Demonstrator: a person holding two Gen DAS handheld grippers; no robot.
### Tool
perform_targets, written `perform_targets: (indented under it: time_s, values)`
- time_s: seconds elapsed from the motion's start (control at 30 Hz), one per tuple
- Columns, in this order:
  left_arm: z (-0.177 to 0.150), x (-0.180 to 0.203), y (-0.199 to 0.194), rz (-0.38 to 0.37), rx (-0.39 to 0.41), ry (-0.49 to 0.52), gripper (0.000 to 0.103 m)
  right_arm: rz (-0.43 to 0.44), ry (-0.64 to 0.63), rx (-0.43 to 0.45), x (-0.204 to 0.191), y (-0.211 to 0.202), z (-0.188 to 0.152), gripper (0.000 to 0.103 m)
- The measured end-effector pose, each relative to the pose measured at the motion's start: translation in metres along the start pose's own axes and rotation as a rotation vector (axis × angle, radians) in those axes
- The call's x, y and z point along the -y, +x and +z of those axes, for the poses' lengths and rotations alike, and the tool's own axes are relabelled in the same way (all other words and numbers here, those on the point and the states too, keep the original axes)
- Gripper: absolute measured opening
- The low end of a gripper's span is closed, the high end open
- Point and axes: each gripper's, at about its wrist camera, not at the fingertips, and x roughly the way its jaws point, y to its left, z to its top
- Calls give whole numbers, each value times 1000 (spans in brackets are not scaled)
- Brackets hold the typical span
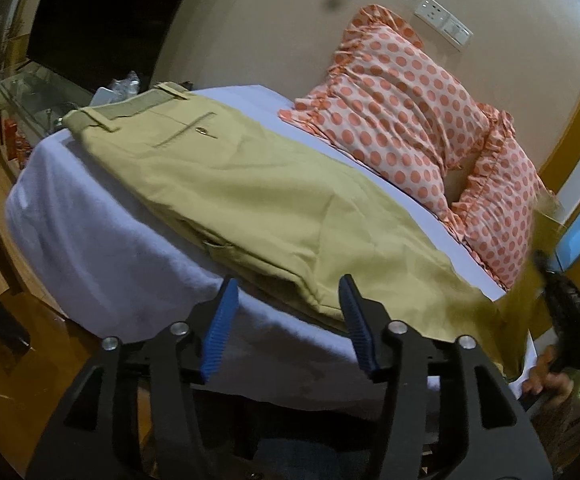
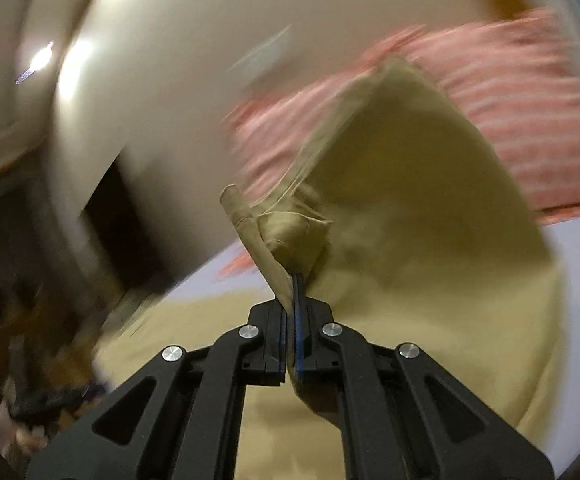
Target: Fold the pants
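Observation:
Khaki pants (image 1: 250, 196) lie along a bed with a white sheet (image 1: 90, 240), waistband and back pocket at the far left. My left gripper (image 1: 288, 296) is open and empty, blue pads apart, just short of the near edge of the pants. My right gripper (image 2: 292, 284) is shut on the hem end of the pants (image 2: 410, 220) and holds it lifted above the bed; the cloth drapes down from it. The right gripper's body also shows at the right edge of the left wrist view (image 1: 570, 320), blurred.
Two pink polka-dot pillows (image 1: 402, 112) lean on the wall behind the pants. A glass-topped side table (image 1: 38, 92) with small items stands beyond the bed's far end. Wooden floor (image 1: 10, 380) lies to the left. The right wrist view is motion-blurred.

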Motion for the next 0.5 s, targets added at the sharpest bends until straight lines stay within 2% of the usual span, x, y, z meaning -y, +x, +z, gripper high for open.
perform_targets:
  time_s: [0.1,0.13,0.2,0.23,0.27,0.33,0.5]
  values:
    - [3,-8,-3,17,1,-7,68,49,-134,-257,-49,63,-30,8]
    - [4,-12,-3,25,1,-14,70,47,-166,-331,-60,77,-46,16]
    - [9,-20,-2,24,1,-31,72,66,-152,-352,-62,79,-55,47]
    - [12,-25,-2,24,4,-38,74,64,-130,-338,-57,74,-57,75]
    - [16,-30,-1,31,11,-49,74,59,-105,-317,-51,69,-54,86]
    - [26,-42,2,55,28,-84,74,63,-51,-268,-36,53,-51,86]
    - [52,-76,11,116,55,-202,74,33,33,-235,-10,35,-48,86]
